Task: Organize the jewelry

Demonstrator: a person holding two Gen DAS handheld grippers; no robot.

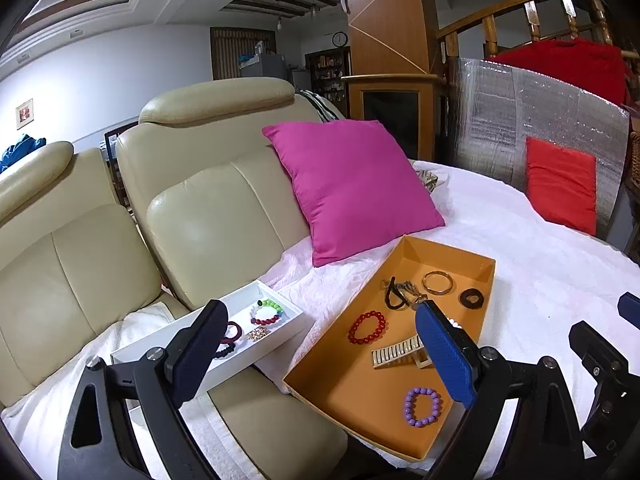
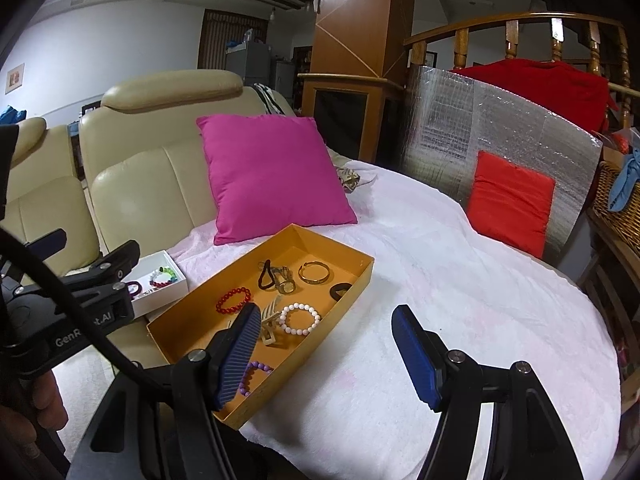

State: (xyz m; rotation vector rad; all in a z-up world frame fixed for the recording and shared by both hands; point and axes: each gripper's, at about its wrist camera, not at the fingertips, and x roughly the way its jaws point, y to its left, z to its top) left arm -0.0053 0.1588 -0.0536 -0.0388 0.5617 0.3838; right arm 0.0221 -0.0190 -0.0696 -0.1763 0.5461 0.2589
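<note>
An orange tray (image 1: 448, 254) (image 2: 362, 258) lies on the white-covered seat. It holds a red bead bracelet (image 1: 367, 327) (image 2: 234, 299), a purple bead bracelet (image 1: 422, 407) (image 2: 252, 376), a white bead bracelet (image 2: 300, 319), a beige hair claw (image 1: 398, 353), a gold bangle (image 1: 438, 282) (image 2: 314, 272) and a black hair tie (image 1: 394, 296). A white tray (image 1: 294, 312) (image 2: 178, 268) to its left holds a multicoloured bracelet (image 1: 269, 312) and other pieces. My left gripper (image 1: 320, 354) is open and empty above both trays. My right gripper (image 2: 324, 354) is open and empty over the orange tray's near right edge.
A pink cushion (image 1: 352, 188) leans on the beige leather sofa back (image 1: 208, 208) behind the trays. A red cushion (image 1: 562, 184) rests against a silver foil panel (image 1: 520, 128) at the right. A white cloth (image 2: 460, 300) covers the seat.
</note>
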